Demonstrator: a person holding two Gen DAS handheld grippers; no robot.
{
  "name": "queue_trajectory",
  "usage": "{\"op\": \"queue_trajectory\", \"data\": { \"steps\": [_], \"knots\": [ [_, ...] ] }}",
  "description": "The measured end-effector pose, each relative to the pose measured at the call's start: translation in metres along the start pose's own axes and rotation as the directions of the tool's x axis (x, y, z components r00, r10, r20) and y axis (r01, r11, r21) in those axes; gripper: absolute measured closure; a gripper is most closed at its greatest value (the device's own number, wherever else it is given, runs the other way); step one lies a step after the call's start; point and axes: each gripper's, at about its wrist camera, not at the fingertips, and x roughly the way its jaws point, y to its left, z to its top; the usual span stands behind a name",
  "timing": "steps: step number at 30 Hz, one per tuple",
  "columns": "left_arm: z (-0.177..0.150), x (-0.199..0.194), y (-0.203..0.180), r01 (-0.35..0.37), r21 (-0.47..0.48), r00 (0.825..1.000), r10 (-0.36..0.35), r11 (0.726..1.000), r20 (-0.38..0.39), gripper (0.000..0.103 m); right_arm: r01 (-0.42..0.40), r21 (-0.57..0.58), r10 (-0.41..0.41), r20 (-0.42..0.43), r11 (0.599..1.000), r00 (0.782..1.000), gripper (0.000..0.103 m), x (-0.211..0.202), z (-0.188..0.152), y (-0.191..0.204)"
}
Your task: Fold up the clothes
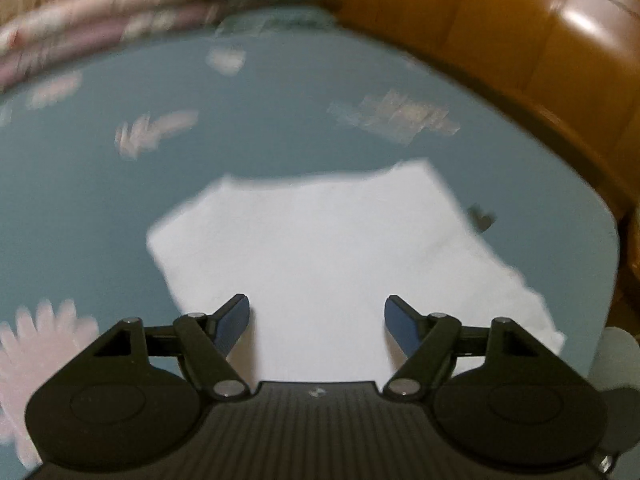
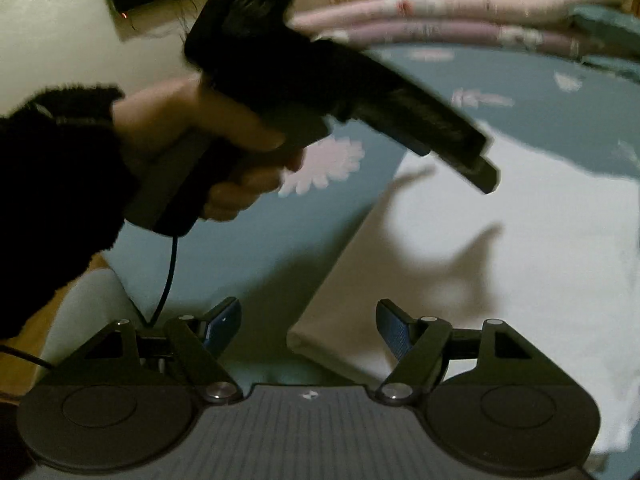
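Note:
A white garment (image 1: 320,240) lies flat on a teal bedsheet with pale flower prints (image 1: 80,160). My left gripper (image 1: 317,320) hovers open over the garment's near part, its blue pads (image 1: 236,320) apart with nothing between them. In the right wrist view the same white garment (image 2: 500,260) fills the right side, with a folded edge near the lower middle. My right gripper (image 2: 308,326) stands open above that folded corner, holding nothing. The left gripper's body (image 2: 340,88), held by a hand (image 2: 200,140) in a dark fuzzy sleeve, crosses the upper part of the right wrist view.
Folded pink and white bedding (image 2: 440,12) is stacked at the far end of the bed. A polished wooden bed frame (image 1: 520,40) runs along the right side in the left wrist view. A black cable (image 2: 170,276) hangs from the left gripper's handle.

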Motion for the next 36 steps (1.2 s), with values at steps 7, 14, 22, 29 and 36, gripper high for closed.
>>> {"op": "queue_trajectory", "data": {
  "steps": [7, 14, 22, 29, 36],
  "knots": [
    [-0.007, -0.015, 0.004, 0.043, -0.004, 0.998, -0.043, 0.999, 0.05, 0.026, 0.055, 0.005, -0.055, 0.01, 0.998, 0.998, 0.014, -0.023, -0.004, -0.012],
    [0.012, -0.011, 0.006, 0.061, -0.031, 0.993, -0.058, 0.998, 0.101, 0.026, 0.268, 0.052, -0.271, 0.078, 0.962, 0.959, 0.0, -0.041, 0.026, -0.058],
    [0.004, 0.01, 0.013, 0.073, -0.051, 0.996, -0.07, 0.996, 0.05, 0.025, 0.322, 0.125, -0.32, -0.034, 0.938, 0.947, 0.0, -0.014, 0.01, -0.087],
    [0.005, 0.011, 0.011, 0.064, -0.036, 0.997, -0.062, 0.997, 0.045, 0.023, 0.344, 0.094, -0.341, -0.051, 0.934, 0.939, 0.0, -0.016, 0.014, -0.079],
    [0.014, -0.009, 0.002, 0.073, -0.008, 0.991, -0.072, 0.997, 0.11, 0.023, 0.321, 0.115, -0.326, 0.028, 0.94, 0.945, 0.0, -0.02, 0.022, -0.078]
  ]
}}
